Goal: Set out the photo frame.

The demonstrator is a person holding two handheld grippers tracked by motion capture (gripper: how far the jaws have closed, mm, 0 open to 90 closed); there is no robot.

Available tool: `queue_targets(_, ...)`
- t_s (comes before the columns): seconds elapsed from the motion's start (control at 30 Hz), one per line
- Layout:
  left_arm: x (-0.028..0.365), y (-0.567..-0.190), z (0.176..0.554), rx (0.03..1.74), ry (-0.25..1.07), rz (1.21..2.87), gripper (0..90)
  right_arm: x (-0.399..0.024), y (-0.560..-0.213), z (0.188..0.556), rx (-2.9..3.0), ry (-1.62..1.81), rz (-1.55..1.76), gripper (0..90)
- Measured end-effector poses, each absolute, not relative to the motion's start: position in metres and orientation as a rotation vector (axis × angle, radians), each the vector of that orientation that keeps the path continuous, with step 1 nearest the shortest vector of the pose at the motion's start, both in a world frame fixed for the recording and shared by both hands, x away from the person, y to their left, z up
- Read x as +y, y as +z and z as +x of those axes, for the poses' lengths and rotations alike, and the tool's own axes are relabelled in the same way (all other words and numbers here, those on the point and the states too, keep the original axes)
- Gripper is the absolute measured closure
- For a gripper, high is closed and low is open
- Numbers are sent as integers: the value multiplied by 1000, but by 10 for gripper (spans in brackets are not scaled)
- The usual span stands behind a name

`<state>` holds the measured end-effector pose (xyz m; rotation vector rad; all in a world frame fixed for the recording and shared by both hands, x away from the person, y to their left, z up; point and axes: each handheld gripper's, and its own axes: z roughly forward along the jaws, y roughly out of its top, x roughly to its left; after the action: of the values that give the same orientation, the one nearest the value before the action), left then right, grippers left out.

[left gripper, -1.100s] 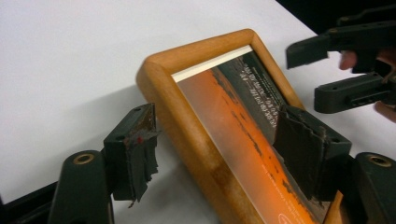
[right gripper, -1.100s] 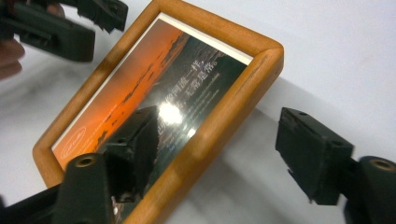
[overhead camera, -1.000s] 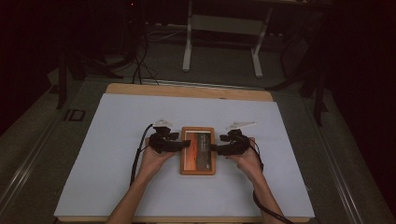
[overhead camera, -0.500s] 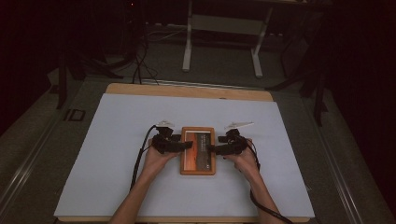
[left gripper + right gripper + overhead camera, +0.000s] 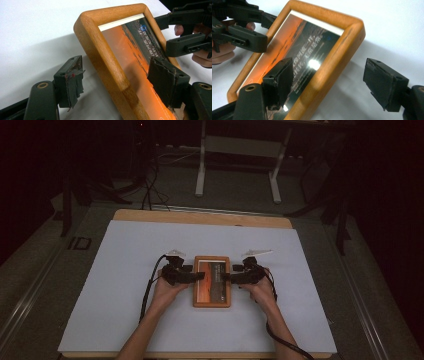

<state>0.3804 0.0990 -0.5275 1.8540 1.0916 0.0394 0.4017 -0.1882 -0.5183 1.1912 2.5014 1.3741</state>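
Observation:
A wooden picture frame (image 5: 212,304) with an orange and dark print under glass lies flat in the middle of the white table. My left gripper (image 5: 197,276) stands open astride the frame's left rail (image 5: 100,52). One pad (image 5: 72,82) is outside on the table and the other (image 5: 165,82) is over the glass, and neither presses the wood. My right gripper (image 5: 226,277) is open astride the right rail (image 5: 337,57) in the same way. Each gripper view also shows the opposite gripper, the right gripper (image 5: 172,31) and the left gripper (image 5: 265,30), across the frame.
The white sheet (image 5: 125,270) covers a wood-edged table (image 5: 200,217). Beyond the far edge, a dark floor holds cables (image 5: 150,185) and a grey stand (image 5: 240,150). Black cables trail from both grippers toward the near edge.

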Motion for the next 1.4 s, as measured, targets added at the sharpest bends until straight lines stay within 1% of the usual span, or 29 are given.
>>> queue_targets(0.07, 100, -527, 380, 1093, 39, 1847, 289, -187, -515, 400, 2477, 1381, 1165, 274)
queue_targets(0.13, 101, -527, 380, 1094, 43, 1845, 290, -187, -510, 399, 2439, 1373, 1135, 326)
queue_targets(0.17, 101, -527, 380, 1094, 43, 1845, 290, -187, -510, 399, 2439, 1373, 1135, 326)
queue_targets(0.2, 102, -526, 380, 1096, 43, 1844, 290, -186, -508, 399, 2429, 1372, 1125, 373)
queue_targets(0.23, 102, -526, 380, 1097, 44, 1845, 290, -186, -504, 398, 2402, 1379, 1106, 446)
queue_targets(0.27, 102, -527, 380, 1097, 45, 1848, 290, -186, -502, 398, 2390, 1381, 1095, 491)
queue_targets(0.3, 102, -527, 380, 1097, 48, 1852, 291, -186, -501, 398, 2376, 1383, 1092, 555)
queue_targets(0.33, 103, -527, 380, 1098, 49, 1853, 290, -186, -500, 398, 2362, 1384, 1085, 624)
queue_targets(0.37, 103, -527, 379, 1098, 51, 1855, 291, -186, -498, 398, 2355, 1386, 1077, 715)
queue_targets(0.4, 103, -527, 379, 1099, 53, 1854, 290, -185, -498, 398, 2348, 1383, 1061, 773)
queue_targets(0.47, 104, -527, 379, 1100, 51, 1854, 291, -182, -496, 398, 2345, 1374, 1039, 880)
queue_targets(0.5, 105, -527, 379, 1100, 53, 1853, 290, -181, -496, 398, 2344, 1370, 1028, 899)
queue_targets(0.87, 109, -525, 375, 1102, 66, 1851, 295, -163, -499, 406, 2365, 1286, 1013, 900)
queue_targets(1.1, 111, -520, 372, 1099, 104, 1847, 312, -162, -498, 407, 2367, 1271, 1012, 900)
queue_targets(1.4, 119, -513, 368, 1108, 121, 1823, 337, -161, -498, 407, 2372, 1259, 1005, 900)
